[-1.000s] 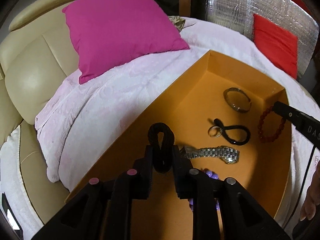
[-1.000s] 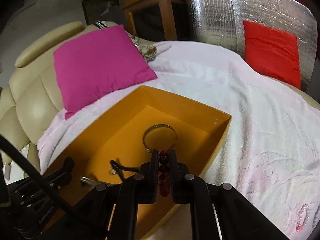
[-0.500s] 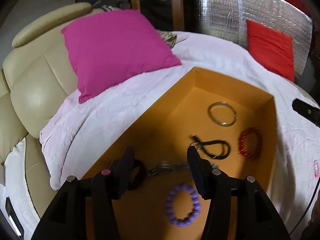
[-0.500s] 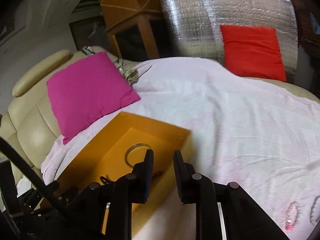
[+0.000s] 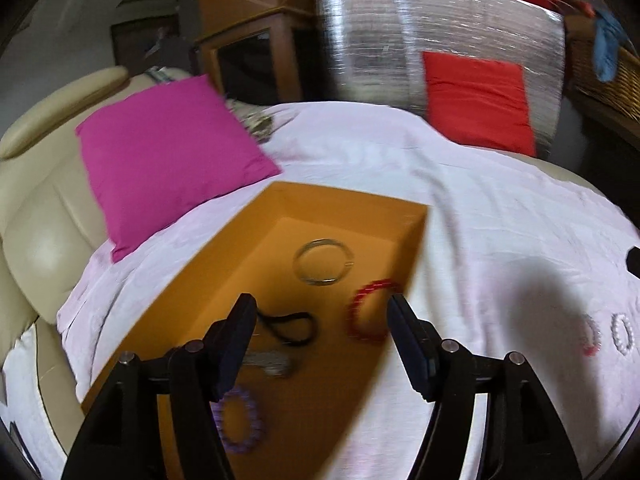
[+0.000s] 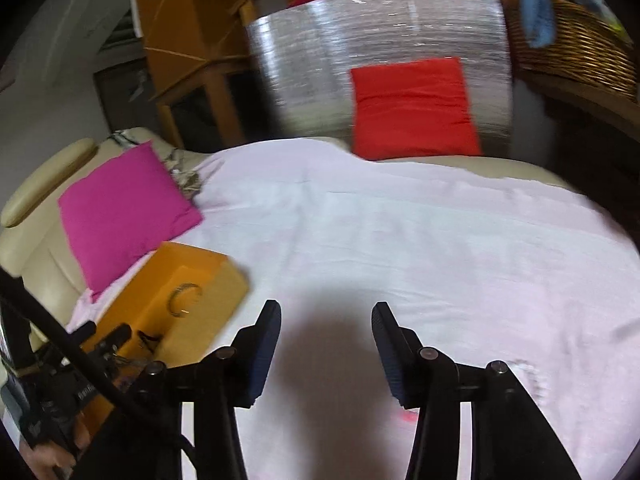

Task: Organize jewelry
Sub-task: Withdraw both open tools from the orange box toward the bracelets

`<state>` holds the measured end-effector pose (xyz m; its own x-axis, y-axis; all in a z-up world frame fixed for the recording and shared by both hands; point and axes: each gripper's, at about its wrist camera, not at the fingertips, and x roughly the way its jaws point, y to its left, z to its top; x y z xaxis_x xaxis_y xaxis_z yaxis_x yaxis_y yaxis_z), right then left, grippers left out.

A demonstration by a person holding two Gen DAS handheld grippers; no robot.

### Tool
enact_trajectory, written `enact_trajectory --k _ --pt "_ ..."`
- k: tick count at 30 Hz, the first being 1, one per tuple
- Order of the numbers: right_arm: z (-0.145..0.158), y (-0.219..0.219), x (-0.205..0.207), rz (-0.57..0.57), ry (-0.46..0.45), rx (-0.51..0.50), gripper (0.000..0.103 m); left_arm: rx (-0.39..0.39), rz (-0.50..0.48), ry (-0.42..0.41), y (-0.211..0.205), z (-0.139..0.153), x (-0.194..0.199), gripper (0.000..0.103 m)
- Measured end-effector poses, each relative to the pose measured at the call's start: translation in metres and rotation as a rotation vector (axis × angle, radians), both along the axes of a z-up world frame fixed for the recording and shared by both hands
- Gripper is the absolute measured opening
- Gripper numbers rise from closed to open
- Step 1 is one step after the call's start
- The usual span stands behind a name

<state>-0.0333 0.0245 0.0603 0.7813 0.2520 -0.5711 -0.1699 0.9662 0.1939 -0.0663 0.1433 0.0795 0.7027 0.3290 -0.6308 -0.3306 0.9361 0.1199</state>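
Observation:
An orange box (image 5: 352,202) sits on the pink sheet. In it lie a silver bangle (image 5: 323,262), a red bead bracelet (image 5: 370,314), a black hair tie (image 5: 290,326), a silver watch band (image 5: 268,362) and a purple bead bracelet (image 5: 240,420). My left gripper (image 5: 320,330) is open and empty above the box. Two pale bead bracelets (image 5: 608,334) lie on the sheet to the right. My right gripper (image 6: 326,348) is open and empty over the sheet, right of the box (image 6: 192,292). A white bracelet (image 6: 532,376) and something red (image 6: 408,414) show by its right finger.
A magenta cushion (image 5: 168,152) leans on the beige sofa (image 5: 36,216) left of the box. A red cushion (image 5: 476,100) and a silver foil panel (image 5: 376,48) stand at the back. A wicker basket (image 6: 576,44) is at the far right.
Both grippers let go of their pieces in the box, the black hair tie from the left, the red bracelet from the right. Both opened wide, lifted and swung right.

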Motion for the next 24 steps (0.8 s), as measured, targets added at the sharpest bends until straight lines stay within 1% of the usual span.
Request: enact_trajectory --k 6,11,16,21,24 --pt "-0.01 -0.078 -0.018 -0.128 0.015 0.048 0.051 0.026 -0.067 0.015 -0.041 -0.003 0.013 0.069" --pt "-0.028 -0.124 -0.024 -0.196 0.053 0.108 0.051 0.048 -0.118 0.036 -0.071 -0.009 0.023 0.069" --pt "-0.042 -0.157 -0.018 -0.224 0.143 0.191 0.051 0.074 -0.157 0.061 -0.096 -0.018 0.032 0.069" --pt "-0.059 -0.175 -0.009 -0.234 0.26 0.263 0.051 0.087 -0.187 0.083 -0.116 -0.025 0.039 0.069" --pt "-0.063 -0.182 -0.01 -0.233 0.283 0.279 0.051 0.109 -0.208 0.086 -0.126 -0.028 0.042 0.069"
